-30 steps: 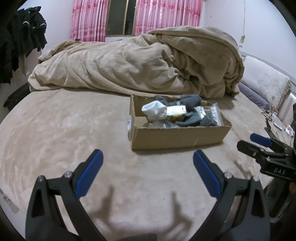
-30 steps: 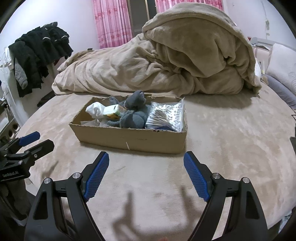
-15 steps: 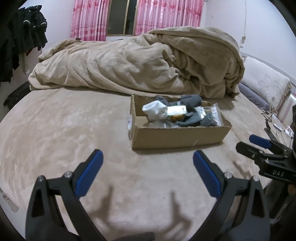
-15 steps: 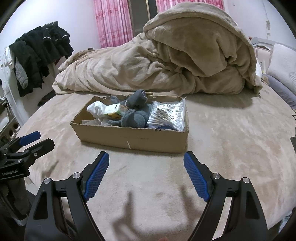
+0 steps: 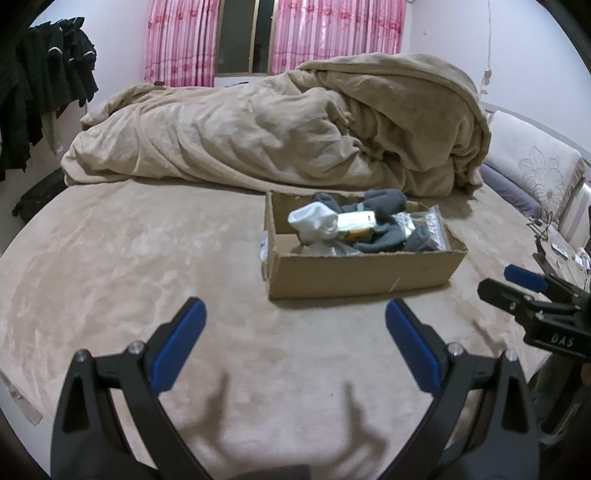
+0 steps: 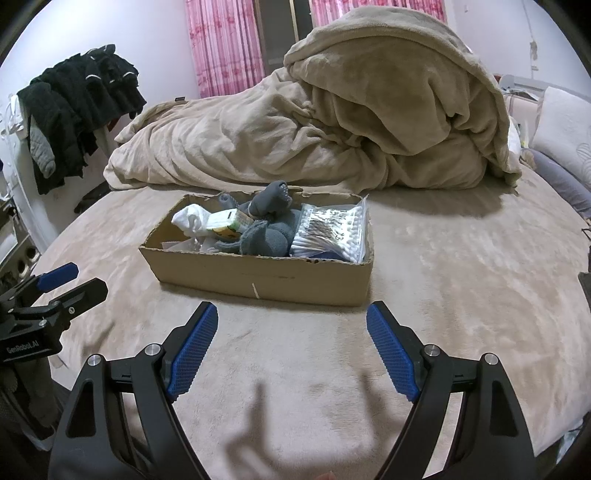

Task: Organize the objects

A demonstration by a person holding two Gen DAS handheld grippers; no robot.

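Note:
A cardboard box sits on the beige bed. It holds grey socks, a white sock, a small yellow-green carton and a clear bag of cotton swabs. My left gripper is open and empty, low over the bed in front of the box. My right gripper is open and empty, also in front of the box. Each gripper shows at the edge of the other's view, the right one and the left one.
A heaped beige duvet lies behind the box. Dark clothes hang at the left. Pillows lie at the right. Pink curtains hang at the back. Bare bedsheet spreads left of the box.
The right gripper has drifted slightly toward the box. The left gripper has barely moved. Both stay open and empty.

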